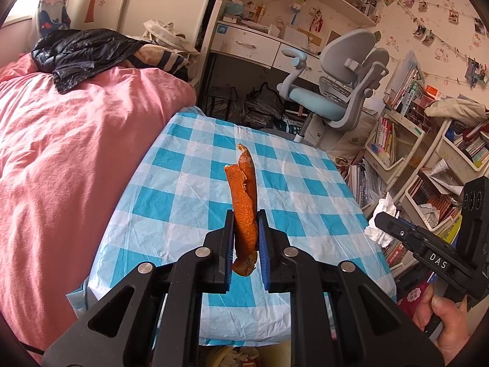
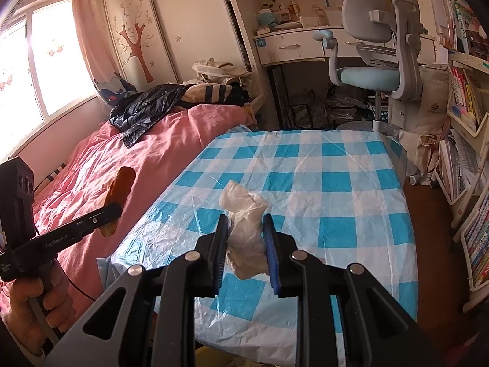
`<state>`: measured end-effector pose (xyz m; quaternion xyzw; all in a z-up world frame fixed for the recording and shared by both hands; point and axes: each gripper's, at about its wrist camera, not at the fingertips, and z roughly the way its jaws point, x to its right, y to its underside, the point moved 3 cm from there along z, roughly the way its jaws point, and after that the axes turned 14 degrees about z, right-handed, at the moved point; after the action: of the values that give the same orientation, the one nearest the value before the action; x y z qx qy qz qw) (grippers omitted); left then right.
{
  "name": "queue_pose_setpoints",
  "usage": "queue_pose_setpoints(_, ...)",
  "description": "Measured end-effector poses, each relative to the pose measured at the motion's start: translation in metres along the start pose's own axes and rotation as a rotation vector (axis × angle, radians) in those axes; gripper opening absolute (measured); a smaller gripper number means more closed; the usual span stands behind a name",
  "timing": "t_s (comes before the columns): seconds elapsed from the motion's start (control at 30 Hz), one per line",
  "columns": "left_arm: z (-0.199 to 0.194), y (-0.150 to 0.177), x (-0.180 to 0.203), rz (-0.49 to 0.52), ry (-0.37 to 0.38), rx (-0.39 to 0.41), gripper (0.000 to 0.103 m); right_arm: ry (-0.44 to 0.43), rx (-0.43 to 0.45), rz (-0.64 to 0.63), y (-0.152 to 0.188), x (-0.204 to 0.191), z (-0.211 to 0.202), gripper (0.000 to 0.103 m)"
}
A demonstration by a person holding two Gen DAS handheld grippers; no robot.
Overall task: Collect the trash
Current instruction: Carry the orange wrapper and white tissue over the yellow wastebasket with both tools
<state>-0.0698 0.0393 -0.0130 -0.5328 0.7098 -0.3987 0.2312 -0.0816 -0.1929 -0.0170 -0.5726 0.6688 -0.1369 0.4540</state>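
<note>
1. Orange peel (image 1: 244, 202) sits tight between the fingers of the left gripper (image 1: 246, 232). The fingers are almost shut on it. The peel sticks up past the tips and hangs a little below them.
2. White crumpled tissue (image 2: 246, 229) is pinched between the fingers of the right gripper (image 2: 245, 238). These fingers are closed in on it too, with the soft wad filling the small gap.
3. Both bits of trash are up in the air, above the near part of the tabletop (image 2: 336, 183) with its blue and white check cloth. No more trash shows on the cloth ahead of the fingers.
4. I think the step now is to carry both bits to a bin. To do it well, keep both squeezes firm and move slowly, because the peel is thin and could slip out. No clear bin shows, so find it first.
5. Only the left view shows the right hand (image 1: 443, 315) on its handle, off to the right of the fingers.
6. Only the right view shows the peel from the side, over the pink bed (image 2: 171, 140), with the bright window (image 2: 27, 73) far off to the left.
</note>
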Motion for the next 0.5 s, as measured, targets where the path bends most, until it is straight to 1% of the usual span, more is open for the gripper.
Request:
queue_pose_setpoints(0.23,0.0008,0.0037,0.0043,0.019,0.000,0.008,0.014,-0.021,-0.002,-0.007,0.0006,-0.0032,-0.0014,0.025)
queue_pose_setpoints(0.5,-0.0010,0.0037,0.0071,0.029,-0.002,0.016,0.014,-0.022,-0.003,-0.010,0.0012,-0.0038,-0.0022,0.025)
